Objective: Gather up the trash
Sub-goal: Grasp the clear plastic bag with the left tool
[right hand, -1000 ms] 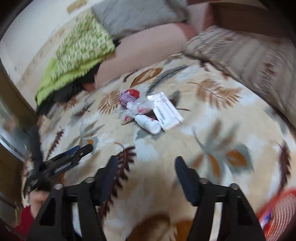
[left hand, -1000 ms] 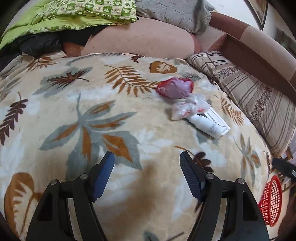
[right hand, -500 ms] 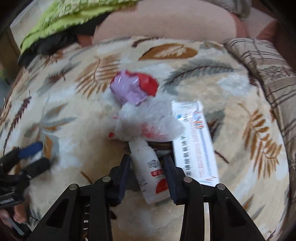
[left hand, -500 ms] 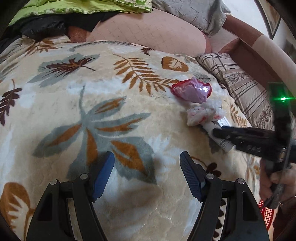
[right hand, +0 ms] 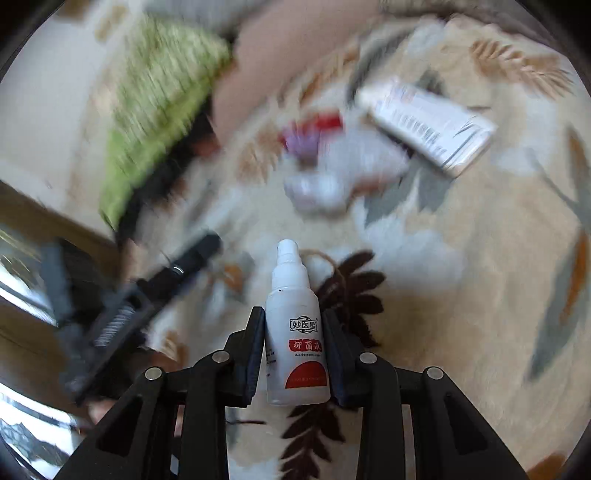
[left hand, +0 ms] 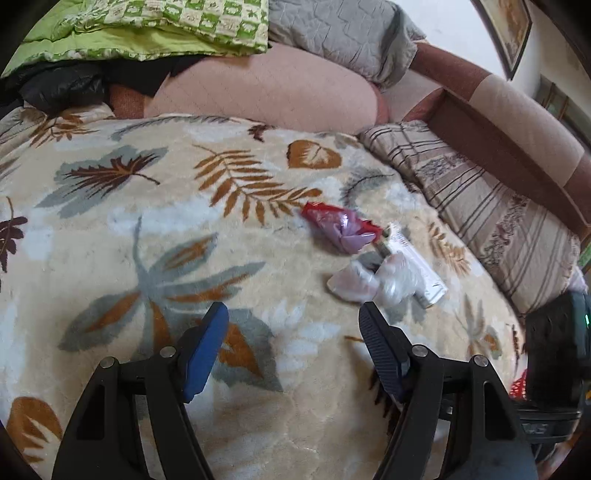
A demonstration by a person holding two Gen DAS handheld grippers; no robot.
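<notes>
The right gripper [right hand: 295,354] was clamped on a small white spray bottle [right hand: 296,332] with a red label, held nozzle-forward above a leaf-patterned blanket [left hand: 147,229]. The right wrist view was blurred with motion. The left gripper [left hand: 293,347] hung over the blanket with its blue-padded jaws spread wide and nothing between them. The rest of the trash lay on the blanket ahead and to the right of the left gripper: a red and purple wrapper [left hand: 341,229], a crumpled clear plastic bag [left hand: 373,280] just below it, and a flat white box [left hand: 417,266] touching the bag's far side. A striped cushion [left hand: 480,214] lay beyond the blanket's right edge, and a green quilt [left hand: 147,29] was heaped at its far end.
</notes>
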